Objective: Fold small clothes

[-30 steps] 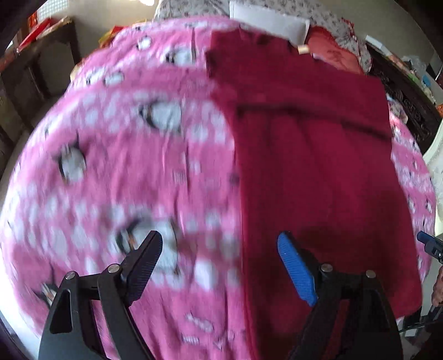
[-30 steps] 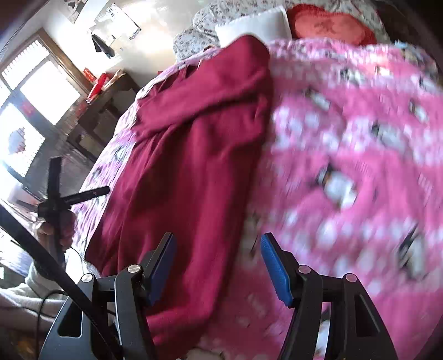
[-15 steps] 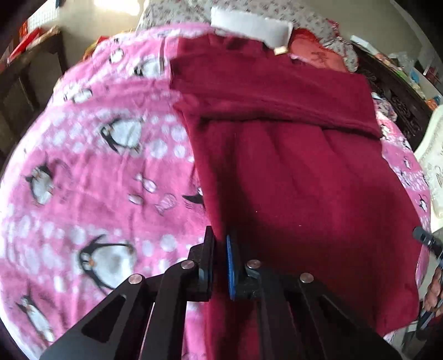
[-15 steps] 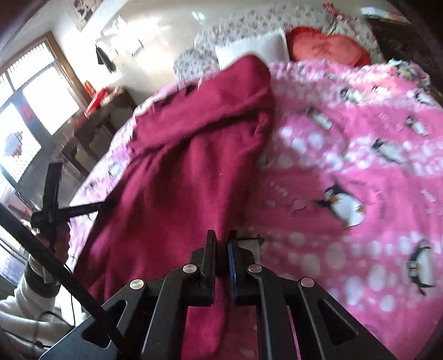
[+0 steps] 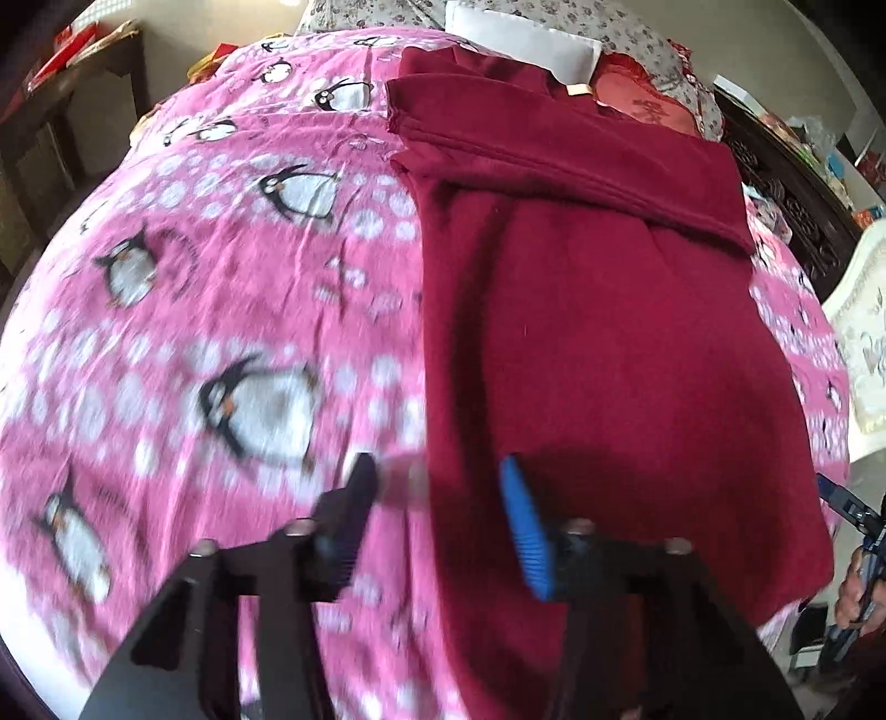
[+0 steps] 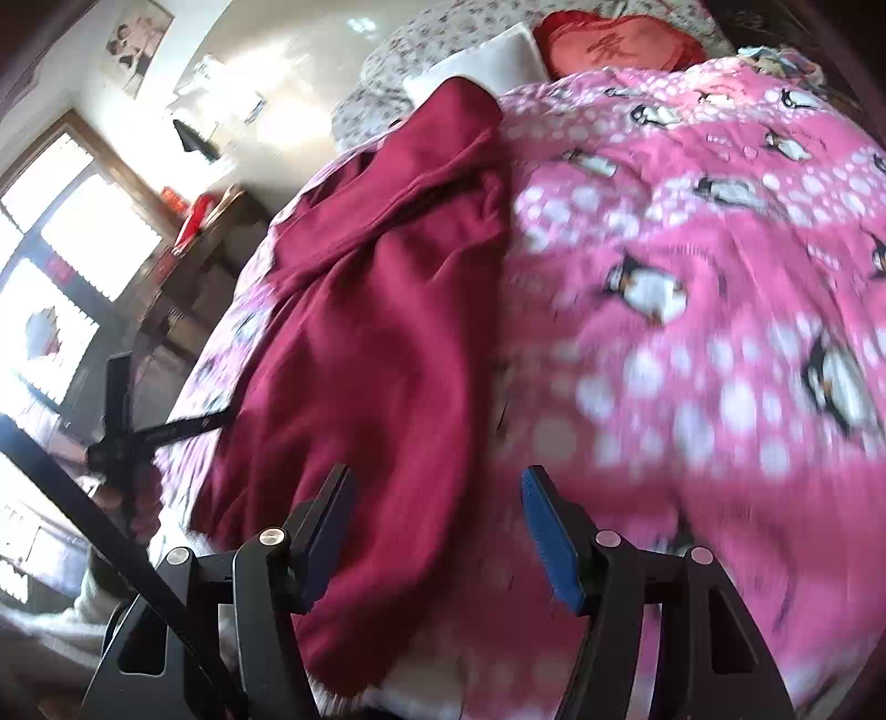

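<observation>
A dark red garment lies spread on a pink penguin-print blanket, a sleeve folded across its far end. My left gripper is open and empty, its fingers straddling the garment's left edge near the bottom. In the right wrist view the same garment lies left of centre on the blanket. My right gripper is open and empty over the garment's right edge near the hem.
A white pillow and a red cushion lie at the head of the bed. A dark wooden table stands by the window. Dark furniture lines the bed's right side.
Both grippers were open a second ago, shut at the garment's edges half a second ago, and are now open again. The garment lies flat on the blanket.
</observation>
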`<state>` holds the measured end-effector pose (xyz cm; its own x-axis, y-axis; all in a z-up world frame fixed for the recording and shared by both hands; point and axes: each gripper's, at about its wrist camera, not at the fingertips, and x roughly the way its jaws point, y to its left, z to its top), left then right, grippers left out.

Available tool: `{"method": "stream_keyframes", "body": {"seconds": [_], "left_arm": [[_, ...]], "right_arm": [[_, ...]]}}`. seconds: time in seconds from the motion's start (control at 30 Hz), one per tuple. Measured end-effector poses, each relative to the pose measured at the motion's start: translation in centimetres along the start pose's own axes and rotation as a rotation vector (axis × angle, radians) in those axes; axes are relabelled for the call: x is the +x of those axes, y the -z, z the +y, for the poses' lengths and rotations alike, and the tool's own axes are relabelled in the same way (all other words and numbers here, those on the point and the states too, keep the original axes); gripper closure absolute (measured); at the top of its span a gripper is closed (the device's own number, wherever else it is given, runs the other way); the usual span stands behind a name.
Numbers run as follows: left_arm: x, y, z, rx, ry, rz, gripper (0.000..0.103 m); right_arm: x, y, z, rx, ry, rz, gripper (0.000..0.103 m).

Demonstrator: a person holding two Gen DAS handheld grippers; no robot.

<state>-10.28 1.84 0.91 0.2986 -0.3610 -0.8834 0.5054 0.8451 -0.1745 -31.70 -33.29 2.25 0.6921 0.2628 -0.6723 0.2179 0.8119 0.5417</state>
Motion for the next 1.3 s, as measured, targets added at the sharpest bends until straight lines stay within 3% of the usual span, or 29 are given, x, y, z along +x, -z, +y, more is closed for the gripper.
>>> {"method": "stream_keyframes", "body": {"seconds": [0.17,0.33,0.43,0.47,0.5,0.53,0.57,0.63,0.8,1.0,1.1,1.23,1.3], "left_arm": [[-1.3,3.3,-0.3,-0.011,0.048,0.026,0.03],[-1.0,5.8,-1.9,0.05,0.002,0.037,0.024],[-0.7,6.7,-3.0,0.083,-0.011,0.024,0.018],[-0.6,6.9,-3.3,0.097,-0.03,0.015,0.018],[-0.4,6.8,-3.4,0.109,-0.041,0.011,0.021],[-0.6,6.9,-3.7,0.136,-0.037,0.005,0.039],[-1.0,7.0,-3.8,0.156,-0.005,0.007,0.07],[-1.7,6.7,-4.1,0.17,0.022,0.016,0.095],[-4.2,4.8,-2.8,0.152,0.109,-0.011,0.095],[-8.3,-0.3,-0.3,0.078,0.178,-0.139,0.095],[-9.7,-4.8,0.3,0.056,0.179,-0.209,0.095],[-9.1,-11.7,0.3,0.013,0.184,-0.234,0.095],[-7.8,-15.8,0.0,-0.001,0.135,-0.243,0.095]], "right_arm": [[-0.2,3.2,0.7,0.047,-0.111,0.061,0.036],[-0.4,4.4,1.5,0.048,-0.172,0.051,0.036],[0.3,4.6,1.9,0.03,-0.177,0.054,0.056],[0.5,4.8,1.9,0.025,-0.169,0.051,0.068],[0.7,4.7,1.8,0.028,-0.166,0.047,0.086],[0.8,4.7,1.7,0.032,-0.158,0.045,0.091],[0.6,4.7,1.6,0.035,-0.164,0.037,0.091],[-0.5,4.5,2.0,0.005,-0.171,0.011,0.092],[-4.1,2.3,2.7,-0.023,-0.272,-0.105,0.092],[-5.2,-2.6,4.2,-0.076,-0.318,-0.207,0.092],[-4.9,-7.1,5.7,-0.117,-0.331,-0.248,0.092],[-3.2,-13.5,7.1,-0.141,-0.31,-0.289,0.092],[-1.8,-17.2,7.0,-0.12,-0.301,-0.303,0.092]]}}
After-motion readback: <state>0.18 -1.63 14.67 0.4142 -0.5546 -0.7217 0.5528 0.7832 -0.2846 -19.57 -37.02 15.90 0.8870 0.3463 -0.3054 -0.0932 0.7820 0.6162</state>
